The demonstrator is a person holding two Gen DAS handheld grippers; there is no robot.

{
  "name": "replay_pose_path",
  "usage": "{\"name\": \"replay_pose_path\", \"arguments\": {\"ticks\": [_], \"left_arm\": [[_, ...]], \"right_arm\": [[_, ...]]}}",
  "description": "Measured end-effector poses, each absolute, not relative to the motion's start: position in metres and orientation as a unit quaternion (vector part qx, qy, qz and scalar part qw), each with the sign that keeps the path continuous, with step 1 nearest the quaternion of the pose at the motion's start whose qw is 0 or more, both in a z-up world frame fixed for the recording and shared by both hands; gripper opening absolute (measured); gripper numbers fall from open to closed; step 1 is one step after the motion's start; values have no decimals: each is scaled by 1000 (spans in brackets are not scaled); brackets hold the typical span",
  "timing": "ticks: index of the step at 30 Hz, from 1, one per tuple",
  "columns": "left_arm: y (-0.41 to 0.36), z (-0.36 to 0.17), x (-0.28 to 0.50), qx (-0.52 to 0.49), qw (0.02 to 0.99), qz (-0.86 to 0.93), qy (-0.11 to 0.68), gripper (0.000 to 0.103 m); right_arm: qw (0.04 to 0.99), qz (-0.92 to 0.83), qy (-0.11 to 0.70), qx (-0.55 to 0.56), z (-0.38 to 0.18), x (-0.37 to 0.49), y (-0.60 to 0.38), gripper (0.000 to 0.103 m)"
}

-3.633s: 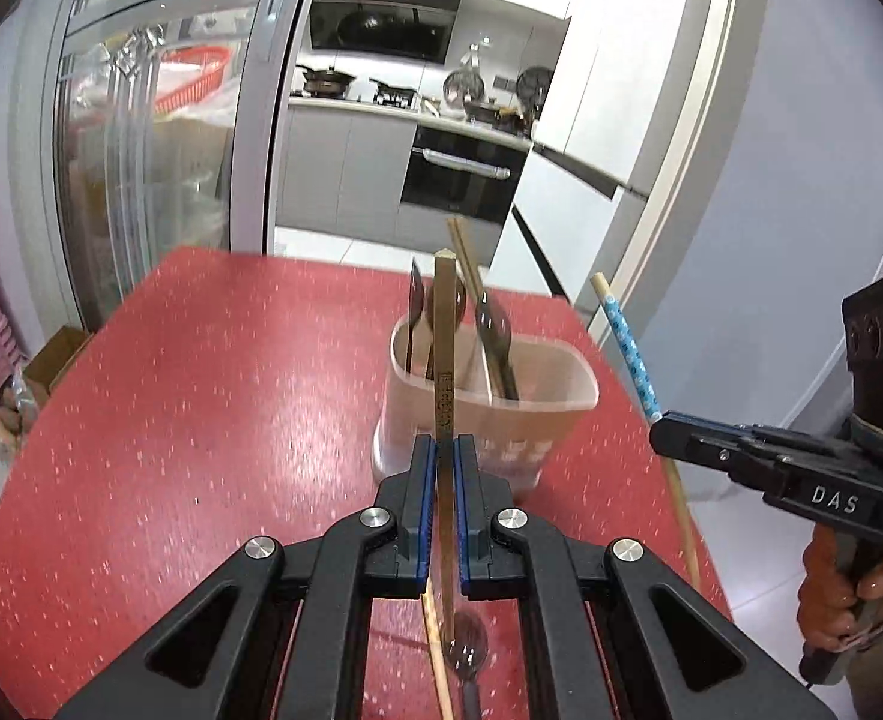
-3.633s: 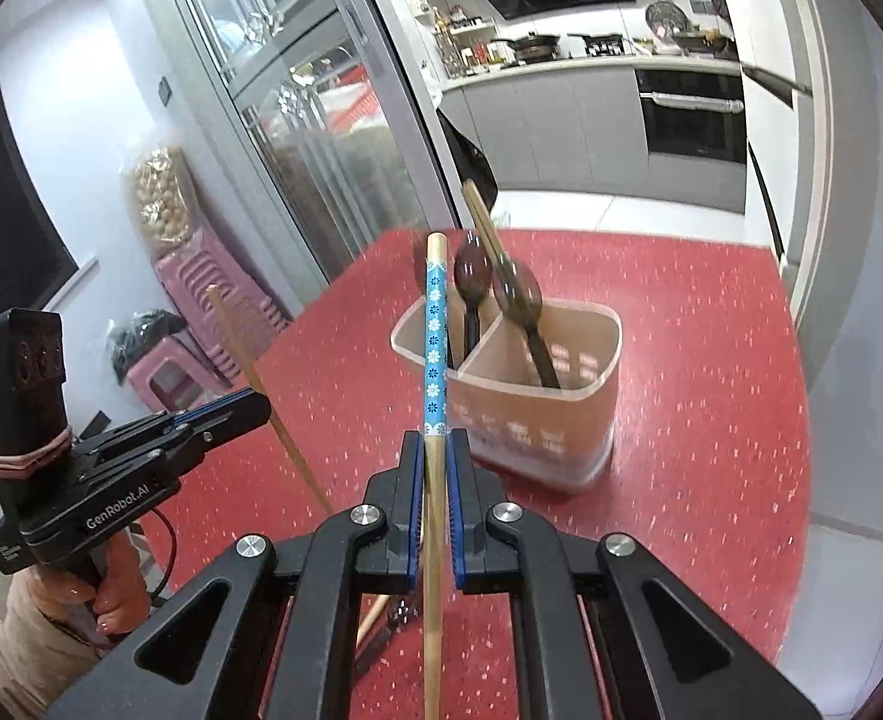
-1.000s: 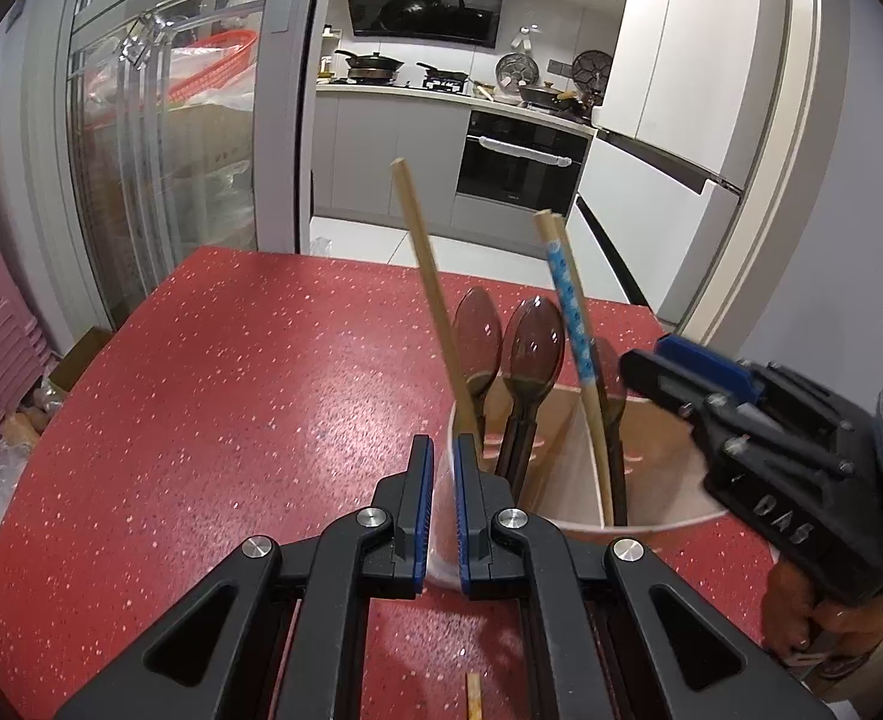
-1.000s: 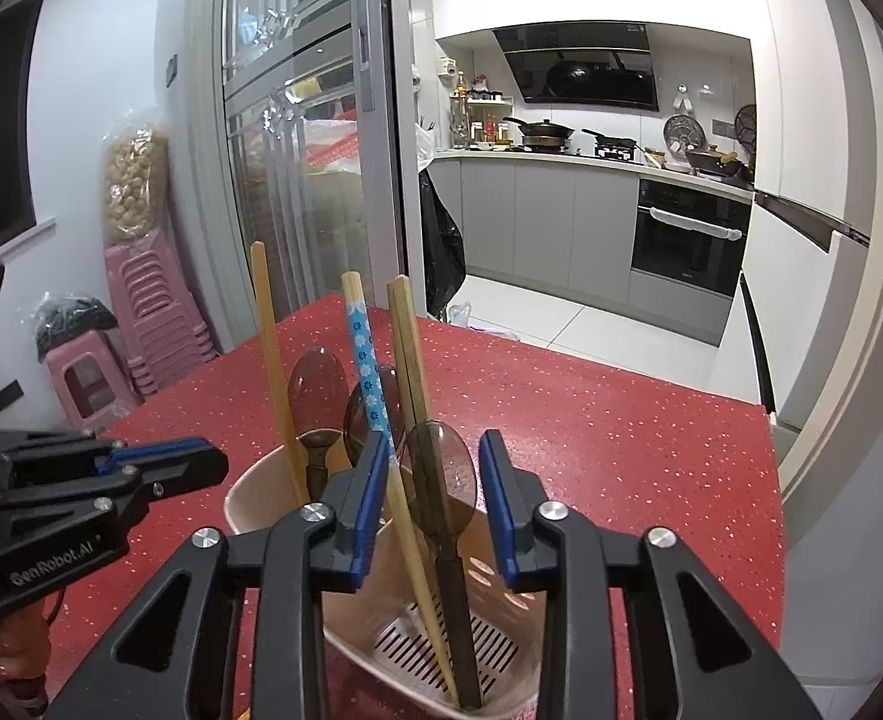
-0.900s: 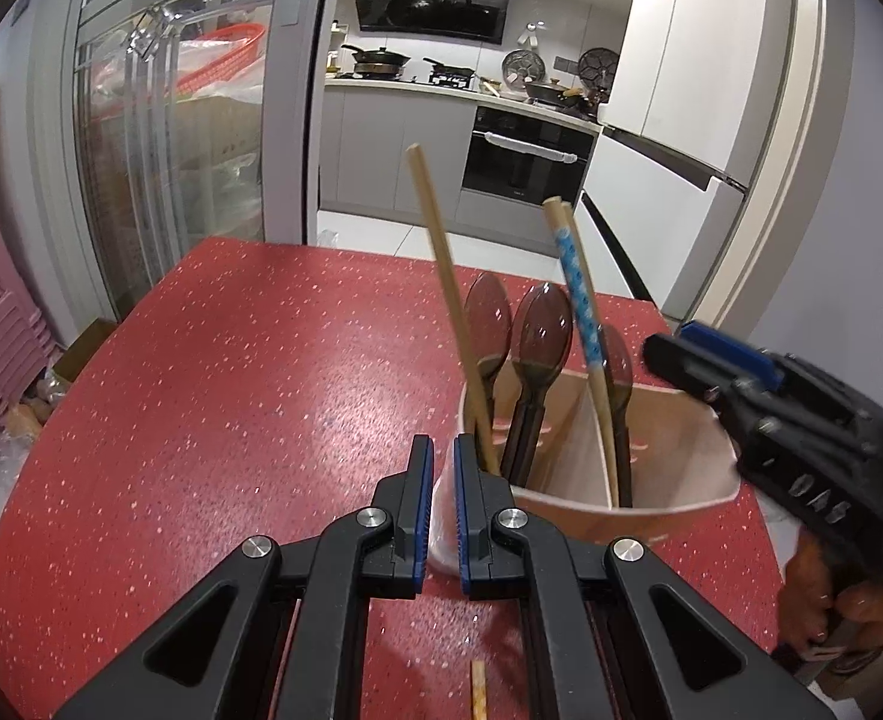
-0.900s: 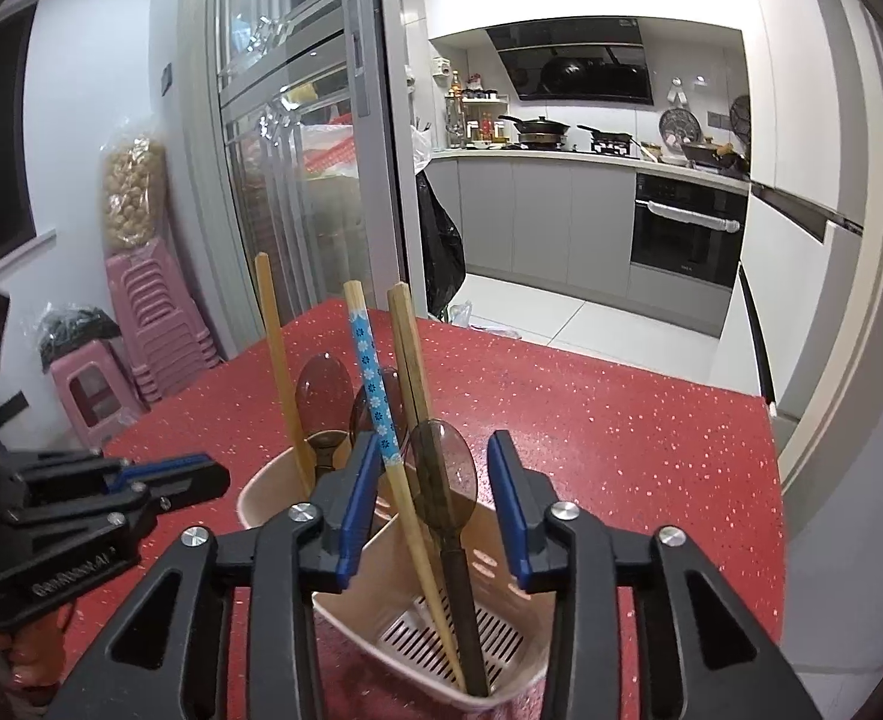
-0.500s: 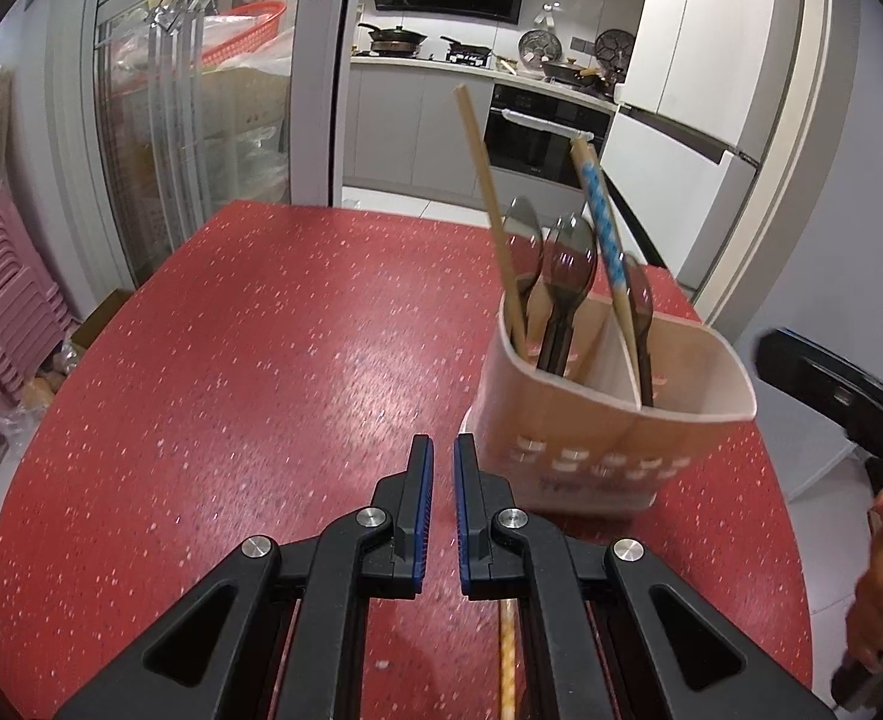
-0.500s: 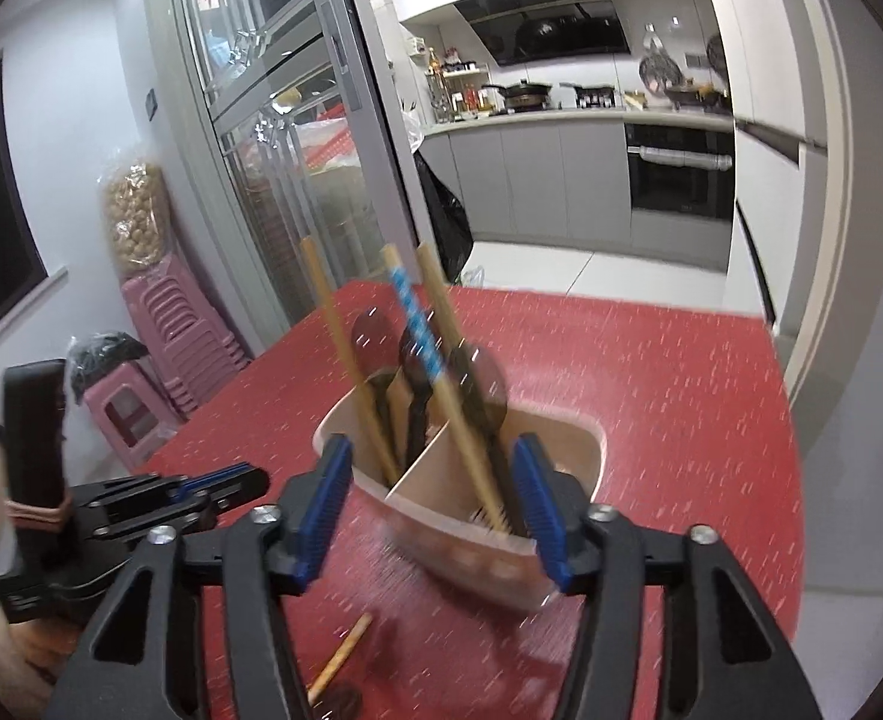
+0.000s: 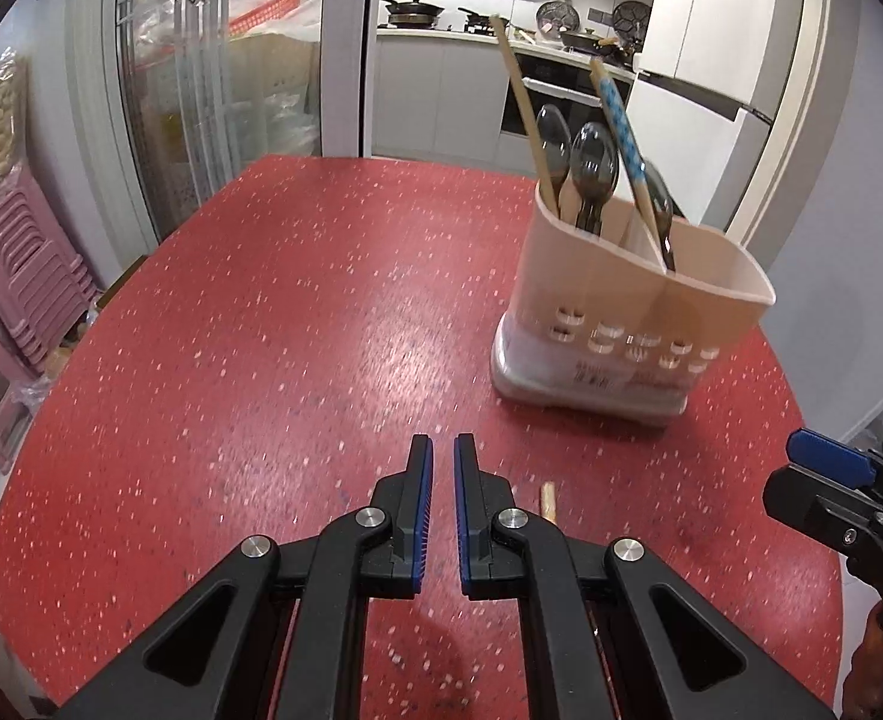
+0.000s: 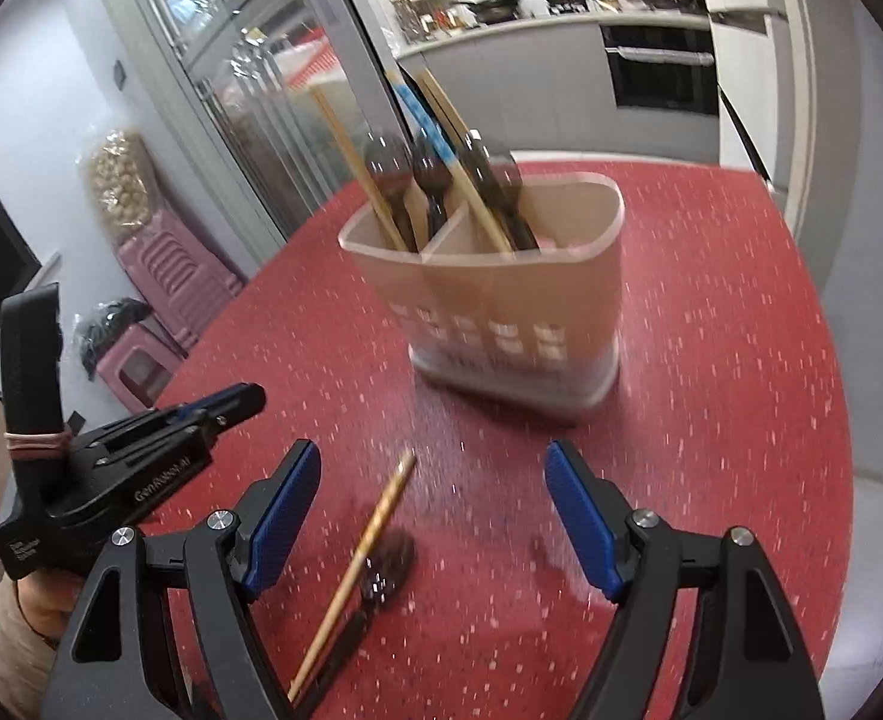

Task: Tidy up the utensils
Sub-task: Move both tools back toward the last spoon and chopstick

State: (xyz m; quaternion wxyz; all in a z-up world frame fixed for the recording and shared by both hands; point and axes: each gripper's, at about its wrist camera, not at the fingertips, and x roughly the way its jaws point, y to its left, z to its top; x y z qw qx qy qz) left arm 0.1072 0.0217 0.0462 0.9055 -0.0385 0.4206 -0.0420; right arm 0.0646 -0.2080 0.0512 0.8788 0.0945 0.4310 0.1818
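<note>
Left gripper (image 9: 438, 468) nearly closed, empty; right gripper (image 10: 432, 516) spread wide over chopstick (image 10: 354, 570) & spoon (image 10: 381, 570) on red table (image 10: 711, 420), near utensil caddy (image 10: 501, 300).

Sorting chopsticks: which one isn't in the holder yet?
The plain wooden chopstick lying flat on the red table, beside a dark spoon; the others stand in the holder.

A red counter (image 9: 273, 324) with pale speckles fills the room's middle, its near edge rounded. A beige two-compartment utensil holder (image 10: 501, 300) stands upright on it toward the far right side. Closer in, a wooden chopstick (image 10: 351, 576) lies flat on the bare surface, and a dark spoon (image 10: 381, 576) lies just beside it, the two touching or nearly so.
</note>
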Motion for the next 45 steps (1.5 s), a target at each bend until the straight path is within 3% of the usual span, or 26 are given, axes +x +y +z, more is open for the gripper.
{"name": "replay_pose_path", "arguments": {"ticks": [17, 18, 19, 20, 22, 32, 45], "left_arm": [[42, 12, 73, -50, 894, -30, 444, 33], [43, 11, 71, -51, 894, -30, 445, 40], [44, 9, 70, -52, 893, -29, 446, 88], [46, 9, 69, -52, 893, -24, 447, 103], [48, 10, 63, -51, 901, -13, 430, 103], [60, -2, 65, -44, 897, 3, 441, 103], [87, -20, 62, -67, 885, 0, 460, 103]], "right_arm": [[860, 164, 471, 110, 24, 36, -201, 82], [859, 163, 472, 112, 23, 35, -201, 82], [858, 162, 474, 113, 21, 34, -201, 85], [857, 161, 476, 114, 21, 34, -201, 90], [856, 159, 478, 118, 18, 32, -200, 103], [865, 144, 463, 133, 9, 24, -199, 103], [832, 118, 535, 88, -11, 31, -177, 103]]}}
